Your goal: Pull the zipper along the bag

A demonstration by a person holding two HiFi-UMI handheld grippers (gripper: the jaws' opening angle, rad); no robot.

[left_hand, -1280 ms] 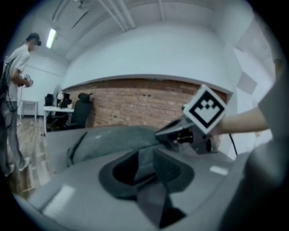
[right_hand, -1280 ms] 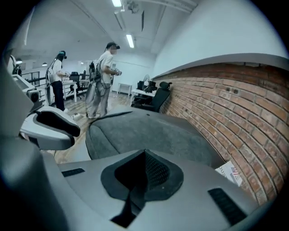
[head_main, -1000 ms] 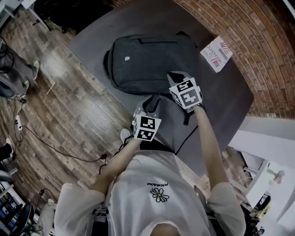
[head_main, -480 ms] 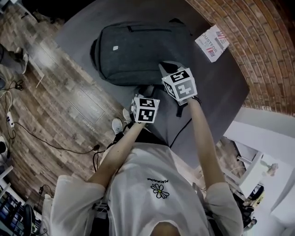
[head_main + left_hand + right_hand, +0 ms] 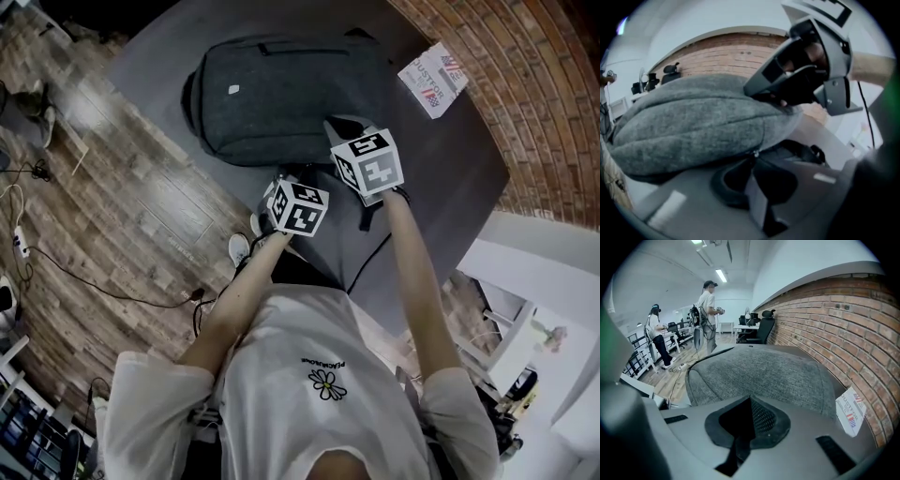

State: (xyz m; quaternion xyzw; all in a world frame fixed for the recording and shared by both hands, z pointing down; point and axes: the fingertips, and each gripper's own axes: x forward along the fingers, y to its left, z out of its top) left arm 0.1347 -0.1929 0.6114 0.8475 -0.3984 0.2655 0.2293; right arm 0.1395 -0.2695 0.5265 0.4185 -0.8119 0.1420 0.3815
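The grey bag (image 5: 281, 94) lies flat on the table (image 5: 459, 178), close to its left edge. It is soft cloth, so I think it will bunch up and slide if only the zip is tugged. The best place to hold is the little metal zipper pull (image 5: 754, 153), which is tiny and may slip. The left gripper (image 5: 753, 158) has just been closing and now pinches that pull. The right gripper (image 5: 749, 400) is pressed together, its tip on the bag's near end.
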